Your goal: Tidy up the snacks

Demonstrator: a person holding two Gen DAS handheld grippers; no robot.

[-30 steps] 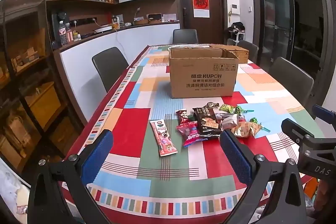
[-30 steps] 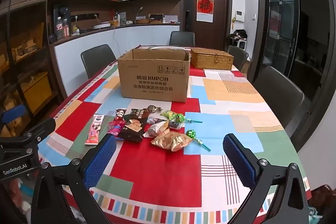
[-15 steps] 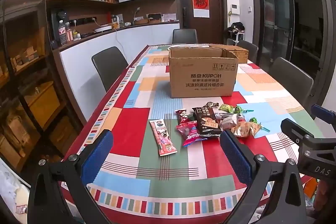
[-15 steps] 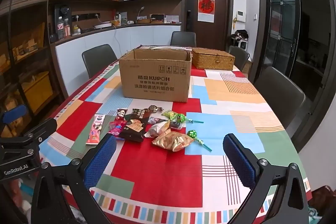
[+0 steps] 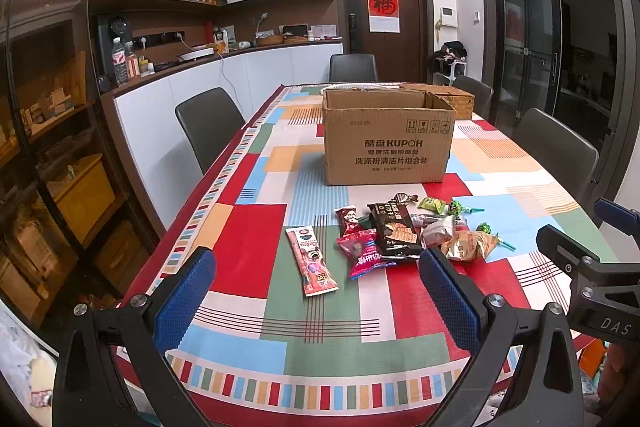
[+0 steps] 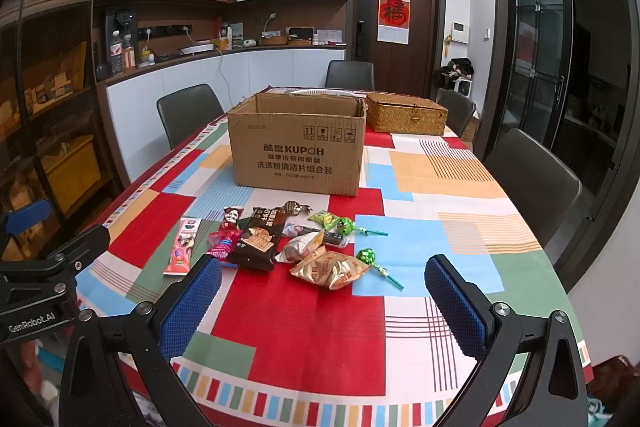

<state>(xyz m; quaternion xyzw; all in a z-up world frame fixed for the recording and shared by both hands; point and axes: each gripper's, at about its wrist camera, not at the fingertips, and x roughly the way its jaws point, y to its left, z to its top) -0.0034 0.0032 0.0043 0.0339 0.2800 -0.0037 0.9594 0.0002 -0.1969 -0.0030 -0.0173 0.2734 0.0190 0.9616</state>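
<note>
A pile of snacks lies on the patchwork tablecloth in front of an open cardboard box (image 5: pixel 387 143) (image 6: pixel 298 151). It includes a long pink packet (image 5: pixel 312 259) (image 6: pixel 183 245), a black biscuit bag (image 5: pixel 394 230) (image 6: pixel 258 242), a gold crinkled bag (image 5: pixel 468 245) (image 6: pixel 330 269) and green lollipops (image 6: pixel 370 259). My left gripper (image 5: pixel 316 301) is open and empty, above the near table edge, short of the pink packet. My right gripper (image 6: pixel 320 307) is open and empty, short of the gold bag.
A woven basket (image 6: pixel 406 115) stands behind the box at the right. Dark chairs (image 5: pixel 208 125) (image 6: pixel 532 179) surround the table. A white counter and shelves run along the left wall.
Both views have shifted very slightly; the snacks and box have not moved and both grippers remain open.
</note>
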